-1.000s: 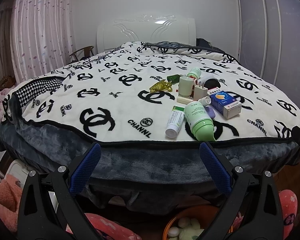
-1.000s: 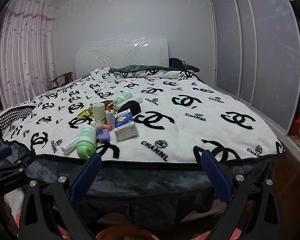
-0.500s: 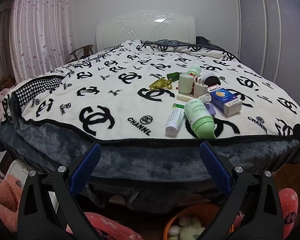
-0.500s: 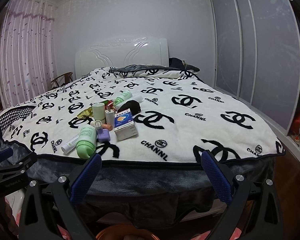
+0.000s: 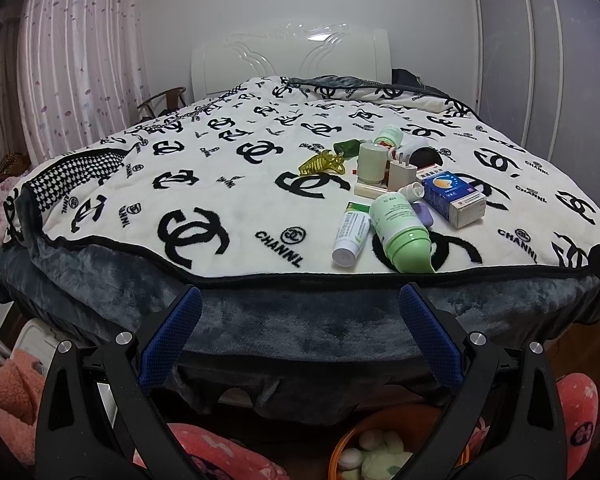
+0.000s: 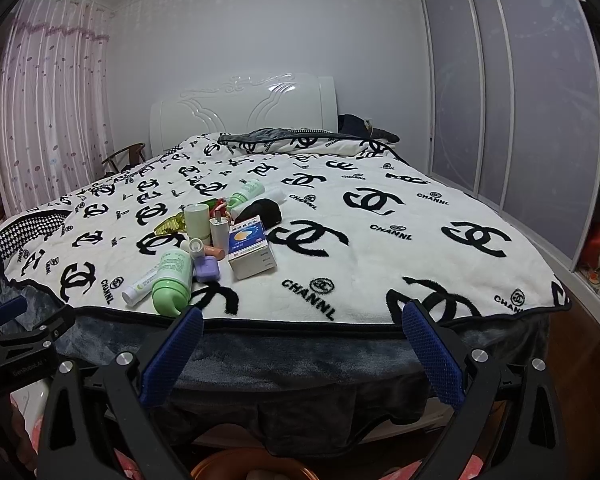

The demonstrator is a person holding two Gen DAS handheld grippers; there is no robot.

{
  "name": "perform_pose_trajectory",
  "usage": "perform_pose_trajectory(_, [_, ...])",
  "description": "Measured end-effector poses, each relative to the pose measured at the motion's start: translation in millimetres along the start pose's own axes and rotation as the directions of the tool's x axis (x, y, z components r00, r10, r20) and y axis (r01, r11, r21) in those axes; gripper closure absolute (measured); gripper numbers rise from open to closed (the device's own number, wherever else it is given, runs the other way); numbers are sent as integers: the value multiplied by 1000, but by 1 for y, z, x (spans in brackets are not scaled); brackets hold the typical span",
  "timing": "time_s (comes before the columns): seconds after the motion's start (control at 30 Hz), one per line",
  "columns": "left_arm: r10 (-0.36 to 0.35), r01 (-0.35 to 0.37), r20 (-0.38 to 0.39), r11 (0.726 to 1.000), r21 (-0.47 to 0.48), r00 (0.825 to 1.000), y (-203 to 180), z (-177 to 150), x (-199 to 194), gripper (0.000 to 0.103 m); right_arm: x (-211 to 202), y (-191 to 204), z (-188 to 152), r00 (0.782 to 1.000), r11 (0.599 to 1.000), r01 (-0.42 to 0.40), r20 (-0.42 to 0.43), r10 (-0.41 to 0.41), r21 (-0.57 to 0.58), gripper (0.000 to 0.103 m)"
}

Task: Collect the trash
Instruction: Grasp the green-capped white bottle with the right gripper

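A cluster of small items lies near the foot of the bed: a lying green bottle (image 5: 402, 236) (image 6: 173, 282), a white tube (image 5: 351, 236) (image 6: 140, 285), a blue and white box (image 5: 452, 194) (image 6: 250, 252), a purple case (image 6: 207, 269), a yellow hair clip (image 5: 322, 165), an upright pale cylinder (image 5: 371, 163) and a black cloth (image 6: 262, 213). My left gripper (image 5: 300, 340) is open and empty, below the bed's edge. My right gripper (image 6: 300, 350) is open and empty, in front of the bed's foot.
The bed has a white logo-print blanket (image 5: 220, 184) over a grey cover (image 5: 300, 320). An orange bin (image 5: 396, 448) with pale wads sits on the floor below; its rim shows in the right wrist view (image 6: 252, 466). Sliding wardrobe doors (image 6: 512, 100) stand right, curtains (image 5: 76, 60) left.
Both views have shifted very slightly; the bed and items sit a touch lower in the left wrist view. Nothing was grasped or moved.
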State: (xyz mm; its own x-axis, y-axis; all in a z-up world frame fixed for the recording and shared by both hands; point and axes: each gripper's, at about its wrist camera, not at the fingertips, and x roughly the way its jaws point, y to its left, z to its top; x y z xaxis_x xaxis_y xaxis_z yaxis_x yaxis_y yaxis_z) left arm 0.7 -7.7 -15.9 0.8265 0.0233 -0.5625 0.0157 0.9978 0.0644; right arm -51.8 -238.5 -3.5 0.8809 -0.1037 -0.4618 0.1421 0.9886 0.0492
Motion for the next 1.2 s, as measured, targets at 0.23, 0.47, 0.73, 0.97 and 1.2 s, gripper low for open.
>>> perform_pose_trajectory(0.23, [53, -54, -10, 997, -48, 999, 28, 7, 5, 7, 18, 26, 0, 996, 995, -86, -29, 85, -51, 5])
perform_pose_trajectory(0.47, [108, -111, -42, 990, -87, 993, 54, 2, 15, 7, 58, 81, 4, 973, 970, -218, -97, 208, -109, 5])
perform_pose_trajectory(0.73, [116, -123, -73, 988, -96, 990, 61, -9, 28, 7, 118, 127, 20, 960, 959, -235, -193, 204, -157, 11])
perform_pose_trajectory(0.97, [105, -114, -82, 986, -118, 991, 71, -14, 35, 7, 170, 137, 20, 936, 968, -203, -319, 147, -150, 34])
perform_pose_trajectory(1.2, [88, -99, -89, 986, -130, 992, 74, -16, 39, 7, 187, 148, 21, 931, 964, -190, -346, 117, -185, 51])
